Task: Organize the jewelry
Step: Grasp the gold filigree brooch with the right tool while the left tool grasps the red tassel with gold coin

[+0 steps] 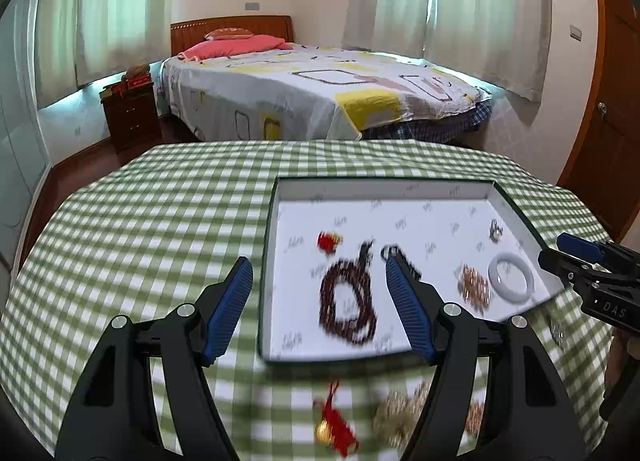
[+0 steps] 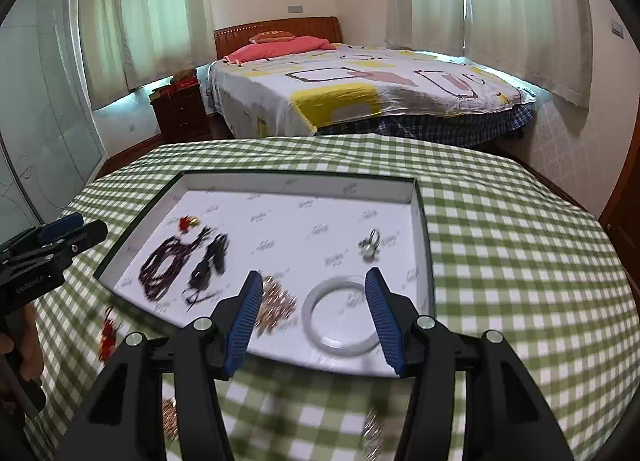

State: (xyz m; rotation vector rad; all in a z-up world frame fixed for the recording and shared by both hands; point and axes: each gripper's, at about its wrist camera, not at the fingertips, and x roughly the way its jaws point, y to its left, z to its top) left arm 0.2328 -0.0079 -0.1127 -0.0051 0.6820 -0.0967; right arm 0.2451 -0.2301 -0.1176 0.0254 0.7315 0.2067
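Inside tray [image 2: 422, 217]: one bangle [image 2: 340, 317], one ring [image 2: 370, 245], two dark bead strands.

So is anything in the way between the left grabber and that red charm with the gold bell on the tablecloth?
Nothing visible is. The left gripper is open and empty, and the red charm lies in the open on the green checked tablecloth, just in front of the white tray. A blurry gold chain pile sits beside it, to its right.
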